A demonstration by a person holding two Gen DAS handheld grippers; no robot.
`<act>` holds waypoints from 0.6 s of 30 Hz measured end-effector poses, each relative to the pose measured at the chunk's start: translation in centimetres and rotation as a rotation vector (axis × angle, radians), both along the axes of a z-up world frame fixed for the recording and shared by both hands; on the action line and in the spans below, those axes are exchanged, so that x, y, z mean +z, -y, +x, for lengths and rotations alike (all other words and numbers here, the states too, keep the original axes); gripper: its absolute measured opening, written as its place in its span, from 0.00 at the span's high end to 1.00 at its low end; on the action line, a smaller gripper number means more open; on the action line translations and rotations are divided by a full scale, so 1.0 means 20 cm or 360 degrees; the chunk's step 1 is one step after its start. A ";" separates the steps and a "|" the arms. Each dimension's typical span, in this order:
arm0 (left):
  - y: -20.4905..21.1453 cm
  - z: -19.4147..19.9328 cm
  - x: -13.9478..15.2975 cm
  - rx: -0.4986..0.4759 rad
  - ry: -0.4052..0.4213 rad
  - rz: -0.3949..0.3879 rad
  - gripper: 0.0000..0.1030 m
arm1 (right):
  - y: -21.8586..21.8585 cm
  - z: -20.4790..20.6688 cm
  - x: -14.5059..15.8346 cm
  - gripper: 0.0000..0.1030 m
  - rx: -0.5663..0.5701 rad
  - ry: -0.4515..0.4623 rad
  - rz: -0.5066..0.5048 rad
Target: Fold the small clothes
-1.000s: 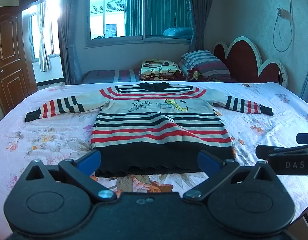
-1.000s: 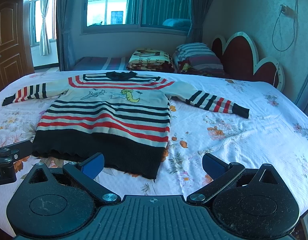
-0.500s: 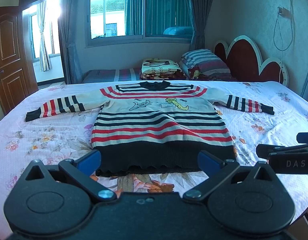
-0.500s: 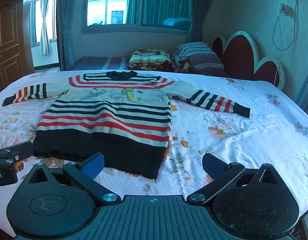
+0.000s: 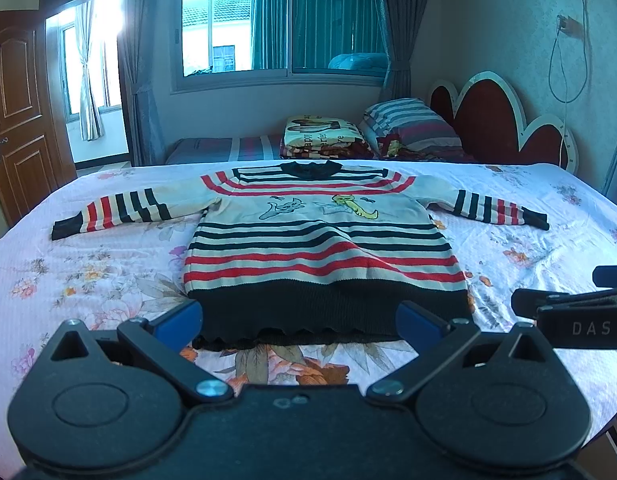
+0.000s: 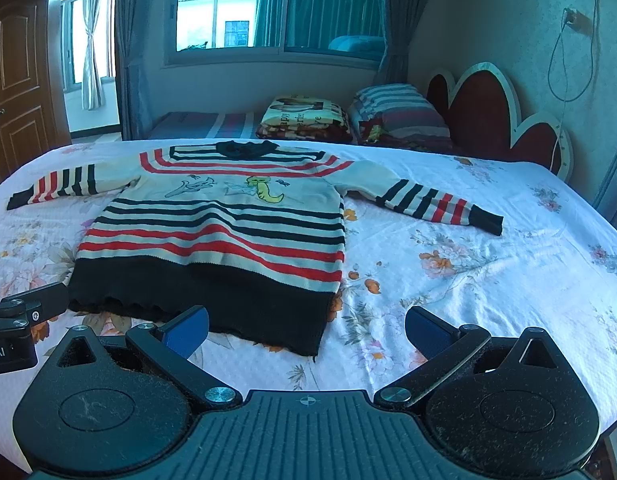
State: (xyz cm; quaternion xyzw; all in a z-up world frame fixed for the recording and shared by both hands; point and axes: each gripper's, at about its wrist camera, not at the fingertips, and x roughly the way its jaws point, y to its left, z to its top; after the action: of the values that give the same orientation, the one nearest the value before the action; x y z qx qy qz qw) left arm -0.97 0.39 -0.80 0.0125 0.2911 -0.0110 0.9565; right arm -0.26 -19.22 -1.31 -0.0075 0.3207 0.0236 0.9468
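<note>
**Both claws wide open, sweater laid flat on the bed**

So the striped sweater (image 5: 320, 248) was spread out flat on the floral bedsheet (image 5: 108, 272), front side up, both sleeves stretched out to the sides. It had red, black and cream stripes, a wide black hem band, and little cartoon figures across the chest.

The left claw (image 5: 300, 322) was released, blue pads far apart, holding nothing. The sweater's black hem sat right ahead of it, pretty much centred between the fingers, and I couldn't tell if the pads were touching the fabric. The other tool poked into view just off to its right.

The right claw (image 6: 306, 328) was also spread open and empty. From there the sweater sat ahead and to the left, with its near right hem corner landing roughly between the fingers. The right sleeve (image 6: 432, 204) ran out ahead, angled off to the right.

Well beyond the sweater there was a folded blanket (image 5: 322, 138) and a striped pillow (image 5: 408, 124) by the headboard (image 5: 500, 120).
</note>
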 end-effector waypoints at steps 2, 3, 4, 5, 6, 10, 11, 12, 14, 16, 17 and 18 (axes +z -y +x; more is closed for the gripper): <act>0.00 0.00 0.00 0.0002 0.0000 -0.0001 0.01 | 0.00 0.00 0.00 0.00 0.0002 -0.0002 0.0001; 0.00 0.00 0.00 0.0002 -0.0002 -0.0002 0.01 | 0.00 0.00 0.00 0.00 0.0003 -0.0001 0.0001; 0.00 -0.01 0.00 0.0004 -0.0002 0.0000 0.01 | 0.00 0.00 0.00 0.00 0.0003 0.0000 0.0001; 0.00 -0.01 0.00 0.0004 -0.0002 0.0002 0.01 | 0.00 0.00 0.00 0.00 0.0002 -0.0001 0.0000; 0.00 -0.01 0.00 0.0004 -0.0003 0.0000 0.01 | 0.00 0.00 0.00 0.00 0.0002 -0.0001 0.0001; 0.00 -0.01 0.00 -0.0002 -0.0002 -0.0001 0.01 | 0.00 0.00 0.00 0.00 0.0003 0.0000 -0.0002; 0.00 -0.01 0.00 -0.0006 0.0002 -0.0002 0.01 | 0.00 0.00 0.00 0.00 0.0003 0.0000 -0.0006; 0.00 -0.02 0.00 -0.0011 0.0007 -0.0006 0.01 | 0.00 0.00 0.00 0.00 0.0005 0.0004 -0.0014; 0.01 -0.02 0.00 -0.0020 0.0014 -0.0019 0.01 | 0.00 -0.01 0.00 0.00 0.0004 0.0007 -0.0024; 0.02 -0.01 0.00 -0.0041 0.0013 -0.0050 0.01 | 0.01 -0.01 -0.01 0.00 -0.0006 0.0009 -0.0029; 0.02 0.00 0.01 -0.0052 0.0012 -0.0074 0.01 | 0.01 -0.01 -0.01 0.00 -0.0012 0.0011 -0.0032; 0.02 0.00 0.01 -0.0058 0.0010 -0.0095 0.01 | 0.02 0.00 -0.01 0.00 -0.0018 0.0014 -0.0033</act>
State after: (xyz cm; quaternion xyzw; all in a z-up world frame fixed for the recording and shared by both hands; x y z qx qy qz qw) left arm -0.92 0.03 -0.68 -0.0107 0.2875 -0.0370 0.9570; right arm -0.31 -19.64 -1.45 -0.0157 0.3168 0.0148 0.9483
